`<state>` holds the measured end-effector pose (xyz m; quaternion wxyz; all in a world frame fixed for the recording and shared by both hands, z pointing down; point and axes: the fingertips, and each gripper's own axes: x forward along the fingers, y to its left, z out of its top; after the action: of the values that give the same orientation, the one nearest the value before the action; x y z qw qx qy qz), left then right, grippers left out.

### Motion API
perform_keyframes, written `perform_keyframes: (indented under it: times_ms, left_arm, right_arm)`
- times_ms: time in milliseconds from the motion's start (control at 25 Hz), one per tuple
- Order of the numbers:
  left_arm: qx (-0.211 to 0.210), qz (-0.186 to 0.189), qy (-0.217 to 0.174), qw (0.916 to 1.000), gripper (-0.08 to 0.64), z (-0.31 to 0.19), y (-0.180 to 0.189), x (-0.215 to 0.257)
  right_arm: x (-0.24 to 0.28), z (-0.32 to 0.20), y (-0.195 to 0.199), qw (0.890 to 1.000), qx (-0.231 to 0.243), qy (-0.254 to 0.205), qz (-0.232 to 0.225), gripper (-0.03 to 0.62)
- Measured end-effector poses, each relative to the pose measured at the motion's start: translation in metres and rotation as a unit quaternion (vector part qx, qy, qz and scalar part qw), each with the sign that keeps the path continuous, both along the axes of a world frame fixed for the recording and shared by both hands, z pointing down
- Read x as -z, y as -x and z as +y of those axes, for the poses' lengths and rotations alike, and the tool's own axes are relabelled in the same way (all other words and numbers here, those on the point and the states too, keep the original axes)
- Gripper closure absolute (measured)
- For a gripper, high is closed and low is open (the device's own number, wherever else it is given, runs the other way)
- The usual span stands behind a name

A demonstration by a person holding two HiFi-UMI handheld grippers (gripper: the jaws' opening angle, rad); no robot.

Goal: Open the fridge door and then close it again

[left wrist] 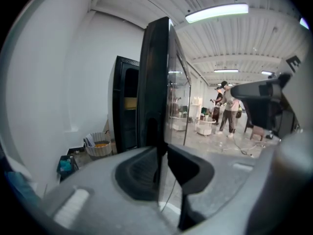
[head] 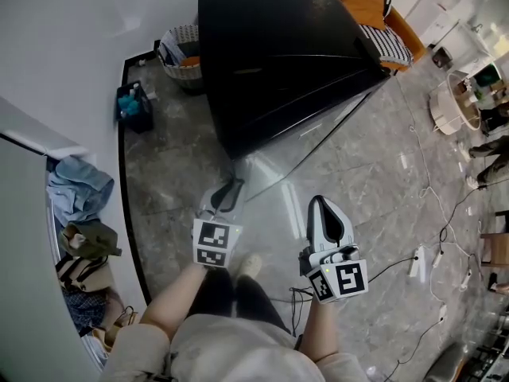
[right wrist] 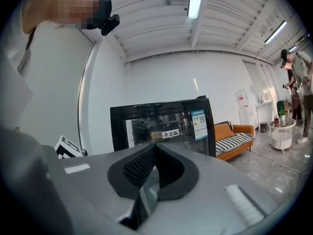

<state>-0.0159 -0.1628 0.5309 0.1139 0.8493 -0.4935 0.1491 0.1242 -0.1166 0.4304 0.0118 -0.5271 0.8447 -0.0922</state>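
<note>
The black fridge (head: 278,54) stands ahead with its glass door (head: 318,146) swung out towards me. In the left gripper view the door (left wrist: 155,82) shows edge-on, with the open cabinet (left wrist: 124,106) to its left. My left gripper (head: 228,191) (left wrist: 161,153) is shut on the door's free edge, one pad on each face. My right gripper (head: 322,207) hangs free to the right of it, a short way from the glass. It faces the door's outer side (right wrist: 164,126), which carries stickers, and its jaws (right wrist: 155,148) are shut on nothing.
A woven basket (head: 181,50) and a blue crate (head: 135,106) sit left of the fridge by the wall. Clothes (head: 79,189) lie heaped at the left. An orange sofa (head: 374,10) stands behind. Cables (head: 421,261) cross the floor at the right, near a white round table (head: 449,106). People (left wrist: 226,106) stand far off.
</note>
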Motion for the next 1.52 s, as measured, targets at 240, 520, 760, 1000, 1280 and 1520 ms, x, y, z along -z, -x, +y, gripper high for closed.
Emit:
perform_keyframes:
  times_ms: [240,520,760,1000,1280,1520]
  left_arm:
    - [0.005,0.005,0.009,0.9999,0.499,0.02,-0.016,0.0]
    - [0.013,0.009,0.017,0.9997,0.499,0.036,-0.029,0.001]
    - [0.026,0.008,0.02,0.9994,0.501,0.048,-0.042,0.001]
    - [0.031,0.006,0.023,0.9992,0.503,0.06,-0.055,0.002]
    - [0.021,0.012,0.031,0.9992,0.508,0.075,-0.072,0.001]
    - [0.01,0.006,0.031,0.9995,0.512,0.087,-0.087,0.001]
  right_arm:
    - [0.005,0.013,-0.014,1.0,-0.009,-0.005,-0.002,0.603]
    - [0.012,0.022,-0.023,1.0,-0.012,-0.011,-0.004,0.603]
    - [0.014,0.025,-0.034,1.0,-0.017,-0.015,-0.008,0.603]
    - [0.017,0.028,-0.044,0.999,-0.025,-0.017,-0.01,0.603]
    - [0.017,0.034,-0.052,0.999,-0.035,-0.018,-0.011,0.603]
    - [0.018,0.039,-0.06,0.999,-0.042,-0.019,-0.011,0.603]
